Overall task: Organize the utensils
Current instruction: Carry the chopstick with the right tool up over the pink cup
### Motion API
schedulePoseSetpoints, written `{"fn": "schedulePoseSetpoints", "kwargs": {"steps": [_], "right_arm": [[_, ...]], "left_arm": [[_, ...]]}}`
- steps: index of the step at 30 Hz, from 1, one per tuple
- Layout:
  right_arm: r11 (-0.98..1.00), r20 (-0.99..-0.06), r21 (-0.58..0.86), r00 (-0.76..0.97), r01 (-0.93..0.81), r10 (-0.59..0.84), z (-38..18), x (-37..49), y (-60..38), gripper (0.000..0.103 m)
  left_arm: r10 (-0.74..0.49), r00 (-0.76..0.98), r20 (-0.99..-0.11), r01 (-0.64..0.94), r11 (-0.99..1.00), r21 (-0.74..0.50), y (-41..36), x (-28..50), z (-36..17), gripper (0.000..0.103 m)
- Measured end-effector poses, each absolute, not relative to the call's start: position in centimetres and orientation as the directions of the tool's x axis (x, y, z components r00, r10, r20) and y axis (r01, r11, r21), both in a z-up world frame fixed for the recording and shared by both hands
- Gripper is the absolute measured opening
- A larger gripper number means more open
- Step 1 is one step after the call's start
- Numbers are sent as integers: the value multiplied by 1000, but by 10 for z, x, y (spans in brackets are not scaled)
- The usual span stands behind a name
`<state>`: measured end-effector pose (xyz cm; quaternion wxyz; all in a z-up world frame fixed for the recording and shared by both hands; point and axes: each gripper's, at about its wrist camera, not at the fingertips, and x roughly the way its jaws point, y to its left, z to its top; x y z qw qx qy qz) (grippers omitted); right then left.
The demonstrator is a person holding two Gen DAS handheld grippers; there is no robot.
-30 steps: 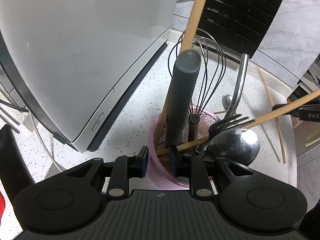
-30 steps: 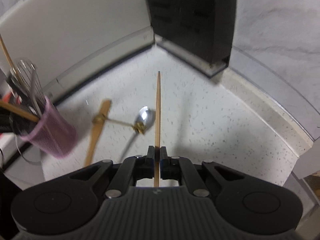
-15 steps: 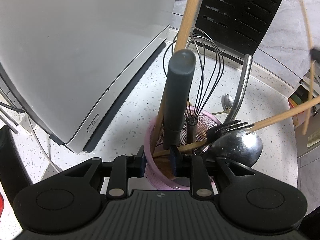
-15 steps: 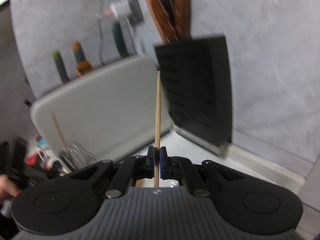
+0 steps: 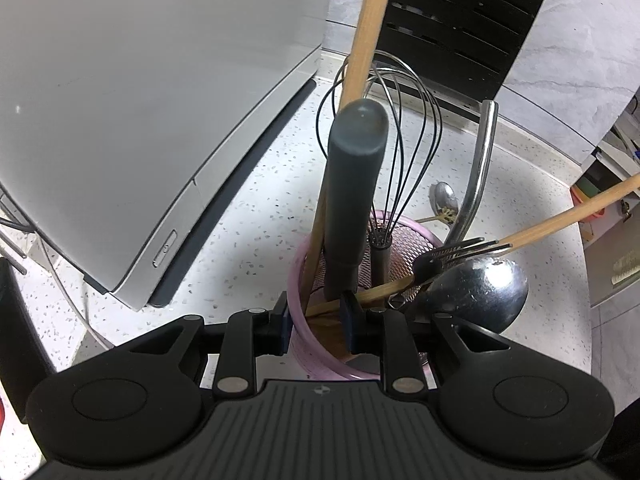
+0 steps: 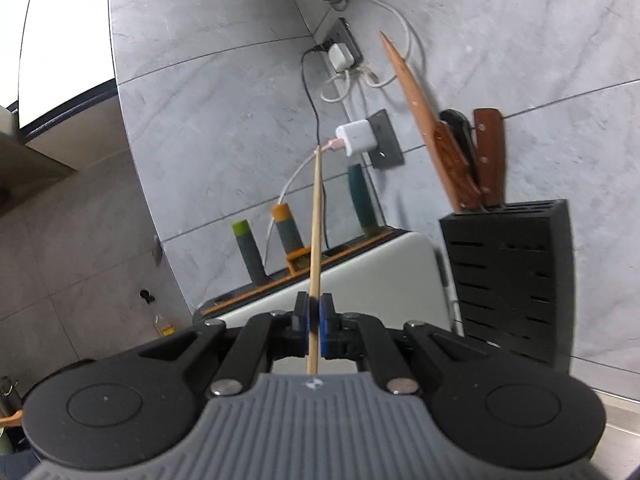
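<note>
Wooden and thin, a single pale chopstick [image 6: 316,232] sits clenched near its butt end in the right gripper [image 6: 314,316], pointing toward the grey tiled wall [image 6: 208,128]. It looks light, stiff and liable to pivot. The left gripper [image 5: 316,316] clamps the rim of the pink mesh utensil cup [image 5: 404,240].

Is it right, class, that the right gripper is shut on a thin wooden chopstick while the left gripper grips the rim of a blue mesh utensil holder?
Not quite. In the left wrist view the mesh utensil holder gripped by the left gripper is pink, not blue. The right gripper is indeed shut on the thin wooden chopstick.
</note>
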<state>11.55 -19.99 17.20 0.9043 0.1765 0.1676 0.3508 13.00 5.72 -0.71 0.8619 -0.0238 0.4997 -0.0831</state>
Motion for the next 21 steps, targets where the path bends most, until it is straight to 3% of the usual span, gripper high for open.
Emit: {"fn": "schedulePoseSetpoints", "kwargs": {"steps": [10, 16, 21], "right_arm": [[704, -144, 448, 733, -551, 665, 125, 120, -149, 1], [738, -131, 313, 743, -597, 656, 99, 103, -116, 1], [743, -190, 229, 720, -629, 668, 81, 97, -100, 0]], "left_arm": [[-182, 484, -856, 130, 982, -135, 62, 133, -9, 27], [-191, 484, -854, 134, 980, -144, 66, 132, -8, 27], [-201, 486, -850, 141, 978, -151, 71, 131, -7, 27]]}}
